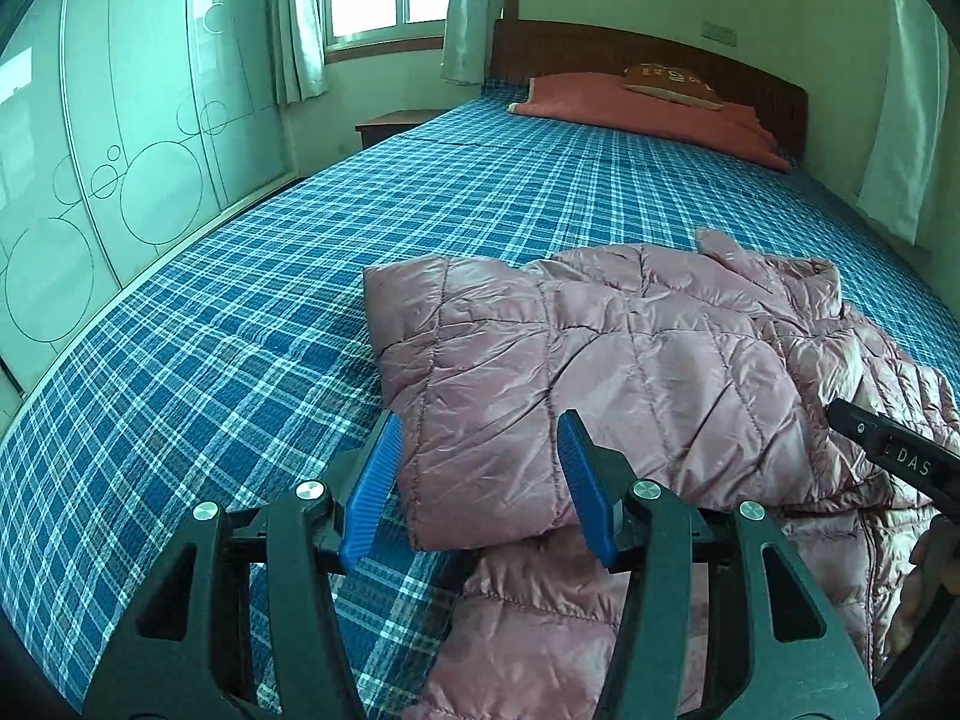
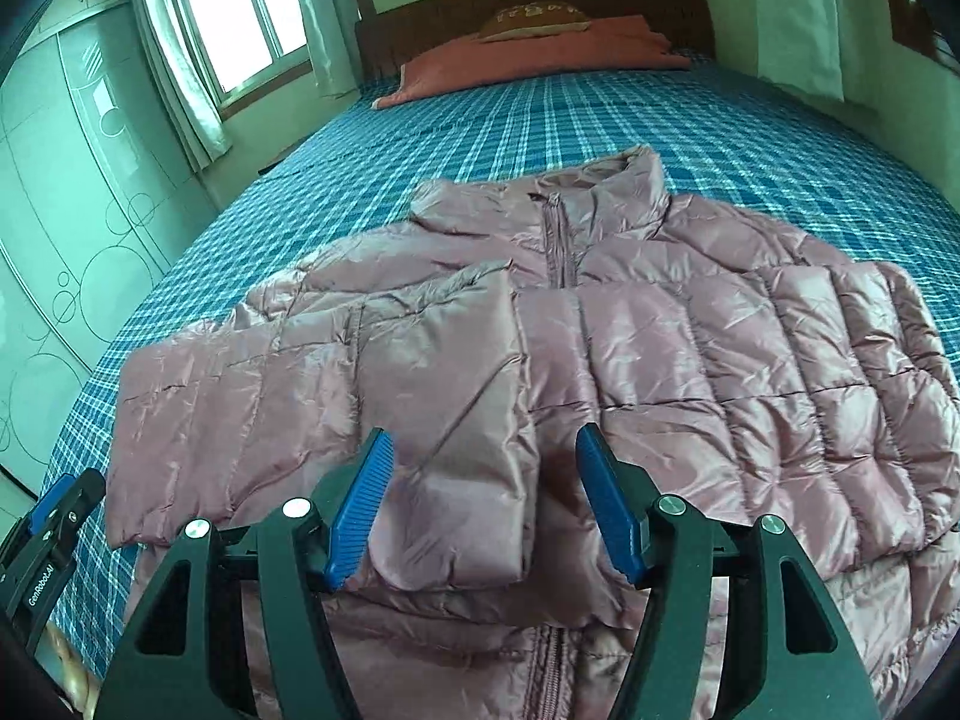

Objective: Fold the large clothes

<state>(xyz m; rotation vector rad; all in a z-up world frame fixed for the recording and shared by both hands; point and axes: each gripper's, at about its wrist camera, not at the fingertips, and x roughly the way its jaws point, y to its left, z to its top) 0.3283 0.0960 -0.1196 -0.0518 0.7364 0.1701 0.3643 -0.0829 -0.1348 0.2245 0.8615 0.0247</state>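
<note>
The pink puffer jacket [image 2: 630, 324] is lying on the bed [image 1: 180, 360], collar toward the headboard, its folded-in sleeve [image 2: 336, 384] reaching crosswise toward the 2 spread, empty grippers, the right gripper [image 2: 483, 504] sitting nearer its cuff than the left gripper [image 1: 477, 480].

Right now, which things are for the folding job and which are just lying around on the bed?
For the job:
jacket, sleeves folded across the front
left gripper, jaws open
right gripper, jaws open
bed, the folding surface

Just lying about:
pillow
red blanket
nightstand
curtains
</note>
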